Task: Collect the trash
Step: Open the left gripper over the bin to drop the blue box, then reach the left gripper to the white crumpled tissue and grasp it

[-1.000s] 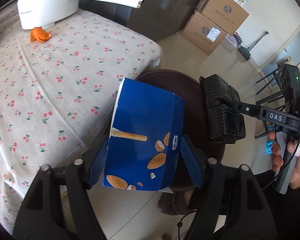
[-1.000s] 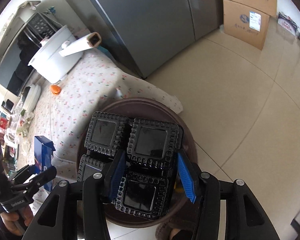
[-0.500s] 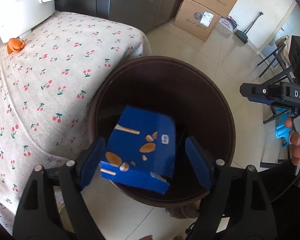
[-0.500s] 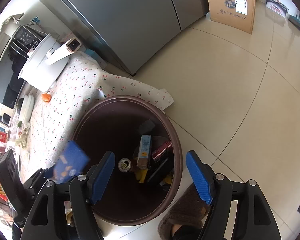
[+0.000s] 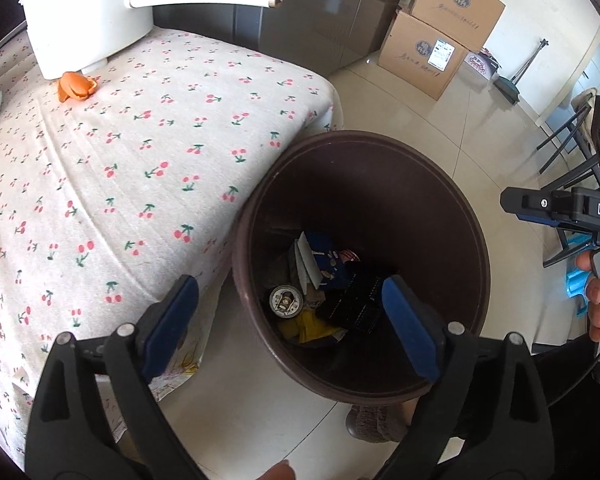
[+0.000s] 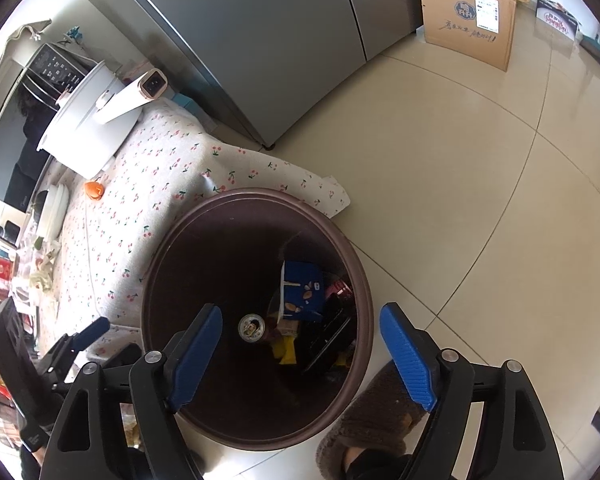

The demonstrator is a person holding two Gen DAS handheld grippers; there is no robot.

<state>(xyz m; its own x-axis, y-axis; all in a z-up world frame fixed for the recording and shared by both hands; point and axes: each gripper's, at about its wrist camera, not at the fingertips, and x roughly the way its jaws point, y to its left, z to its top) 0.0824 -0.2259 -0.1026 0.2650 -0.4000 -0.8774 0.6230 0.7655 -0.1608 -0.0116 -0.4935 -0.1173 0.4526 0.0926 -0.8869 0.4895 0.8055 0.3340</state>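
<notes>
One brown bin stands on the tiled floor, touching the corner of the surface, which wears a cherry-print cloth. Inside the bin lie one blue snack box, one black tray, one can seen end-on, and some yellow wrapping; more scraps beneath are too dark to tell. Both grippers hang over the bin's mouth: the left gripper and the right gripper have just been opening their jaws, which now stand wide with nothing between them. One scrap of orange peel is on the surface near its far edge, just beside one white pot with a long handle. Two cardboard boxes are stacked on the floor beside a grey refrigerator
</notes>
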